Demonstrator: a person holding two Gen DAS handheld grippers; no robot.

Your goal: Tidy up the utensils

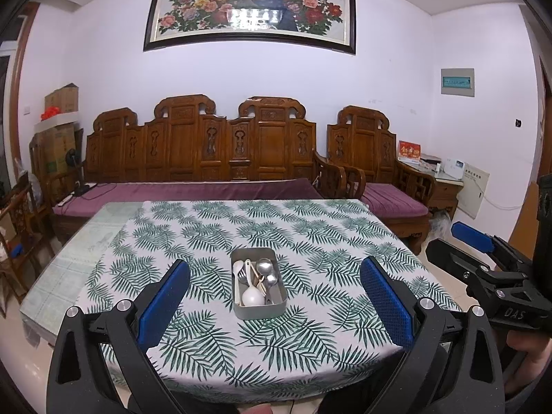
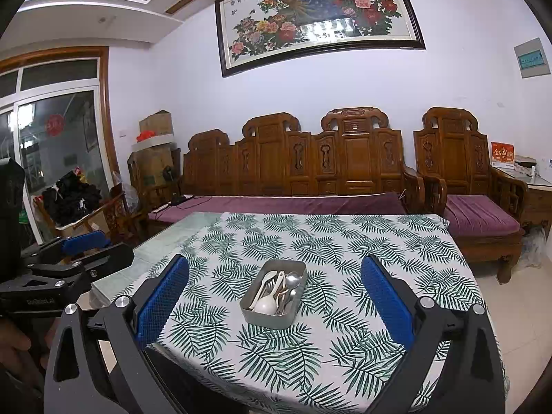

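Observation:
A grey rectangular tin (image 1: 262, 311) (image 2: 252, 312) sits in the middle of the leaf-print tablecloth. It holds several utensils: a white ladle-like spoon (image 1: 253, 297) (image 2: 265, 306), metal spoons (image 1: 265, 266) (image 2: 293, 279) and pale chopsticks or forks. My left gripper (image 1: 275, 291) is open and empty, held back above the near table edge with the tin between its blue pads (image 1: 165, 302). My right gripper (image 2: 275, 291) is open and empty, also held back from the tin. Each gripper shows at the side of the other's view.
The table (image 1: 114, 217) has a bare glass strip left of the cloth. A carved wooden sofa (image 1: 207, 148) with purple cushions stands behind it, an armchair (image 1: 376, 158) at the right. Cardboard boxes (image 1: 58, 127) stand at the far left.

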